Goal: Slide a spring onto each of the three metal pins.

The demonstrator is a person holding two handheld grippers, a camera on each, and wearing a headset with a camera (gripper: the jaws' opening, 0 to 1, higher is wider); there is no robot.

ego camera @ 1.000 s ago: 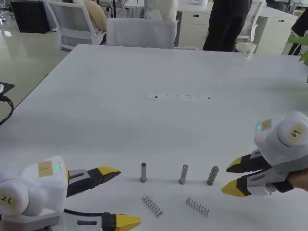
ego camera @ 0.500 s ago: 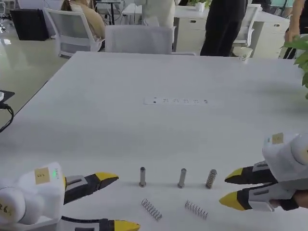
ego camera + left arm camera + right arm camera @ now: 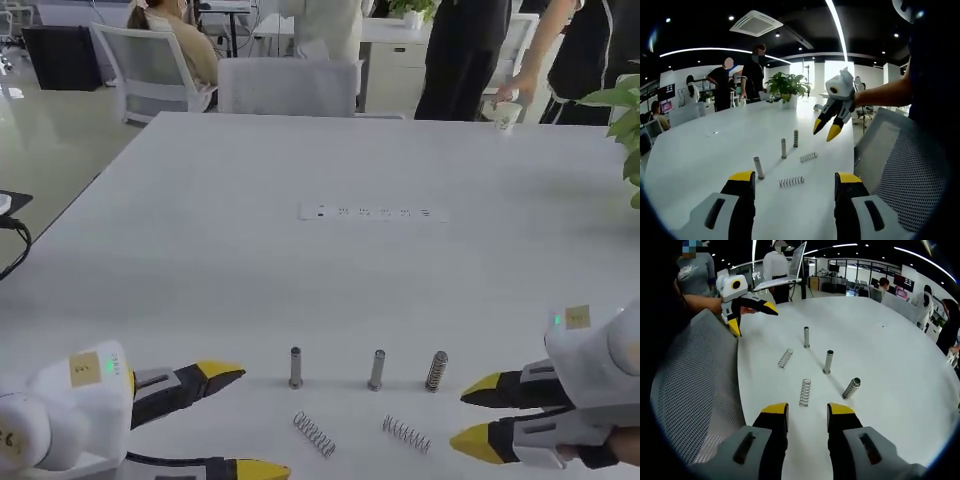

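On the desk [image 3: 300,270], the left pin [image 3: 296,367] and middle pin [image 3: 377,369] stand bare; the right pin [image 3: 440,356] wears a spring [image 3: 436,374]. A loose spring [image 3: 314,433] and a second loose spring [image 3: 406,433] lie just nearer. The left tool [image 3: 260,420] and right tool [image 3: 460,418] hover either side, both released and empty.

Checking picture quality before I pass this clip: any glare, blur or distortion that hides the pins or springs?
Head view: even, soft light, pale table slightly washed out, pins and loose springs legible. Left gripper view: fisheye bends the table edge, bright ceiling strip flares. Right gripper view: same bending, centre sharp.
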